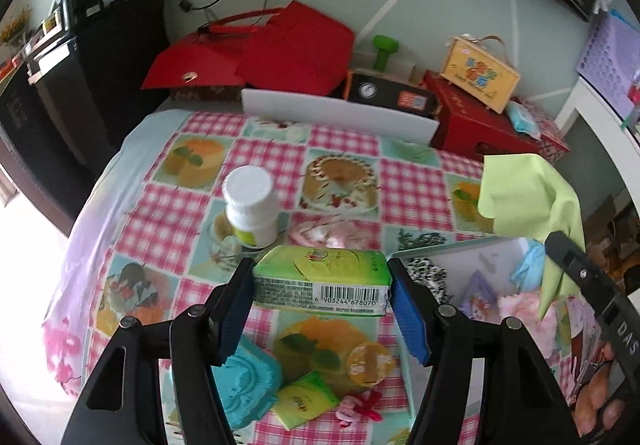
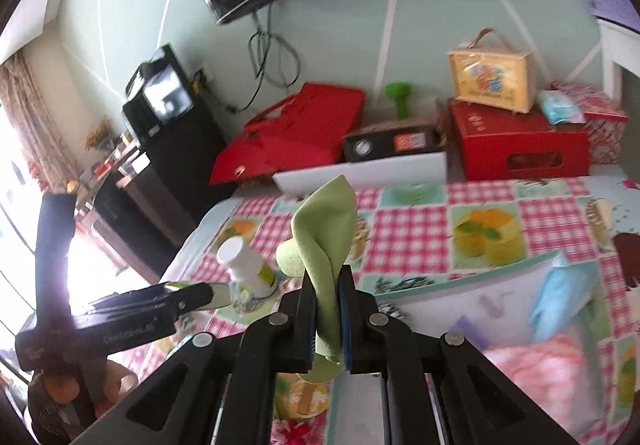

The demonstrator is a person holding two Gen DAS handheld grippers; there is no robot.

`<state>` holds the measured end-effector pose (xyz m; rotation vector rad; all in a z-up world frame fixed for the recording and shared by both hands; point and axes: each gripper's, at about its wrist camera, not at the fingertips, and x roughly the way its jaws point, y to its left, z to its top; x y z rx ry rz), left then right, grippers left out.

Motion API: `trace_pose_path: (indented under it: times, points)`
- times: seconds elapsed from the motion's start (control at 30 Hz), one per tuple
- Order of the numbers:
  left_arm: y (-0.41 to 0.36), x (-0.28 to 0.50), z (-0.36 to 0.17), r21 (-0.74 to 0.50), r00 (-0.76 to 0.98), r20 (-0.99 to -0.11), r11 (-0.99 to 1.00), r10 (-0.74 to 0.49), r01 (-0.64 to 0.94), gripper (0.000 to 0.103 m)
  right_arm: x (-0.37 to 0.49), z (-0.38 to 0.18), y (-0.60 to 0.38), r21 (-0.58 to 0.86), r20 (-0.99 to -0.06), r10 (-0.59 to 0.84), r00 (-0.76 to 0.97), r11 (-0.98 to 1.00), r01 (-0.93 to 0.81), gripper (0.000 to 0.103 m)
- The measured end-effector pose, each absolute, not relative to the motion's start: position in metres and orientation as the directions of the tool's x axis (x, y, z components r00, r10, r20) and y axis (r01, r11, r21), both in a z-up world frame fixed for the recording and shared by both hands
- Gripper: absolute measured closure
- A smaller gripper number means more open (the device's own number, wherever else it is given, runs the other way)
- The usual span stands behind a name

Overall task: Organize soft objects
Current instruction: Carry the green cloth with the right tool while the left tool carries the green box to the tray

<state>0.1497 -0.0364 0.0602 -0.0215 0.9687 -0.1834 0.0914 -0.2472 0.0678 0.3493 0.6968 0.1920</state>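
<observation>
My left gripper (image 1: 322, 285) is shut on a green tissue pack (image 1: 322, 279) with a barcode, held above the checked tablecloth. My right gripper (image 2: 326, 305) is shut on a light green cloth (image 2: 326, 237) that stands up between its pads; the cloth also shows in the left wrist view (image 1: 532, 201), hanging over the white tray (image 1: 444, 253). The tray holds a pink fluffy item (image 2: 540, 369), a blue soft item (image 2: 560, 297) and a black-and-white spotted one (image 1: 426, 277). The left gripper shows at the left of the right wrist view (image 2: 192, 295).
A white pill bottle (image 1: 250, 211) stands on the table behind the pack. A turquoise soft item (image 1: 248, 385), a small green packet (image 1: 306, 399), a round orange piece (image 1: 370, 363) and a pink hair tie (image 1: 358, 409) lie below. Red boxes (image 1: 280, 49) line the wall.
</observation>
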Motion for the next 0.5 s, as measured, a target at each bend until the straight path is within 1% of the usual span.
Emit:
trace_pose_path:
  times: [0.37,0.5]
  points:
    - [-0.078,0.143,0.060,-0.110,0.550,-0.803,0.964,-0.230,0.242,0.037,0.065,0.079,-0.321,0.369,-0.582,0.116,0.805,0.920,0.134,0.093]
    - [-0.098,0.142,0.053,-0.095,0.536,-0.809,0.954,-0.239,0.283,0.037,0.057,0.078,-0.344,0.368,-0.588,0.062,0.806,0.908,0.199,0.093]
